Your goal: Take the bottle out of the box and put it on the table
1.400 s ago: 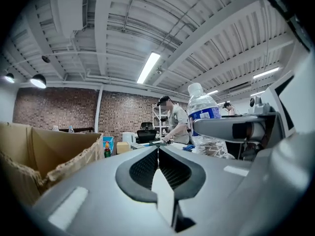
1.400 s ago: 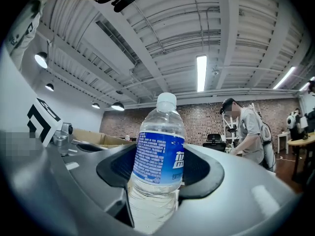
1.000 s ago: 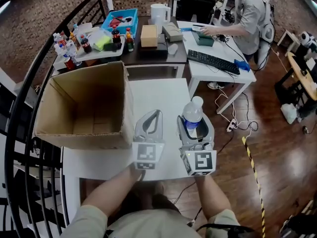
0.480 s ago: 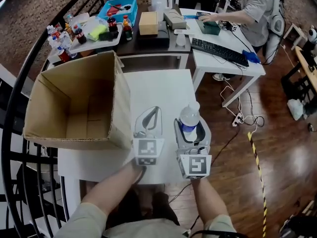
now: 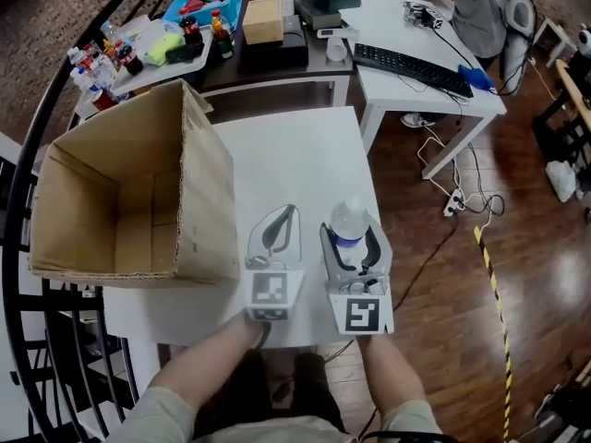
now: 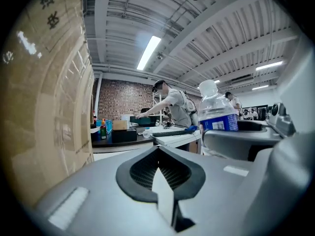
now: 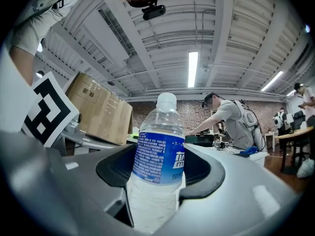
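The clear water bottle, with a white cap and a blue label, stands upright between the jaws of my right gripper, which is shut on it. It hangs over the near right part of the white table; I cannot tell whether its base touches. In the right gripper view the bottle fills the gap in the gripper. My left gripper is just left of it, shut and holding nothing, as the left gripper view shows. The open cardboard box stands on the table's left side.
Behind the white table a dark table carries drink bottles, a blue tray and a small carton. A white desk with a keyboard stands at the back right, with a person working at it. A black railing curves along the left. Cables lie on the wooden floor.
Both grippers have sunk side by side toward the tabletop, the right one still gripping the bottle. The view has tilted, so the box and far desks sit higher in the picture.
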{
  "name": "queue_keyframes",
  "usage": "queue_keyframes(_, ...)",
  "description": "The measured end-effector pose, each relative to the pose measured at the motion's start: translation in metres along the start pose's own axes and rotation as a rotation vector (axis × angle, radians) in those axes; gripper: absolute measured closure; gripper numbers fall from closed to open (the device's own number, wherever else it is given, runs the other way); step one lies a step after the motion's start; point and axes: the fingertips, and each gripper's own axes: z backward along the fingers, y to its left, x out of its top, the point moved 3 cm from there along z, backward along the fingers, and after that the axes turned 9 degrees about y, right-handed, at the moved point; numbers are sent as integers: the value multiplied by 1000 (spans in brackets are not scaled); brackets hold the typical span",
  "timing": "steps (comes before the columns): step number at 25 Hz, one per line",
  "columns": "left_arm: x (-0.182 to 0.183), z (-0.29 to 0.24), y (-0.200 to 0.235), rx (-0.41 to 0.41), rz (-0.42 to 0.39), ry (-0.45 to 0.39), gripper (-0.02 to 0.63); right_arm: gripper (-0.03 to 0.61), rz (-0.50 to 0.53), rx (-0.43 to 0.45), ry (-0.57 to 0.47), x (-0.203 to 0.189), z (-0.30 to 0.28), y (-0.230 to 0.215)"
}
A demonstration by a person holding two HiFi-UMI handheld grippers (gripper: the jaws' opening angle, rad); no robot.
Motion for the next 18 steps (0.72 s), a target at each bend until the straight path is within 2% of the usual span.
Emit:
queue_keyframes(8, 4, 7, -2, -20, -18, -1, 612, 280, 15, -12, 17, -20, 18, 11)
queue_keyframes(10, 4, 10, -3, -25, -9, 17, 614, 264, 52, 6, 51, -20, 18, 12)
queue_keyframes(13, 5, 14, -2, -25, -24, 33, 614, 252, 94, 45, 154, -24, 18, 12)
queue_keyframes(15, 6, 21, -2, -21, -44, 42, 614, 225, 81, 67, 214, -27, 21, 15)
queue_keyframes(18, 12, 41, -3, -7, -34, 46, 614, 219, 62, 68, 231, -16, 37, 15)
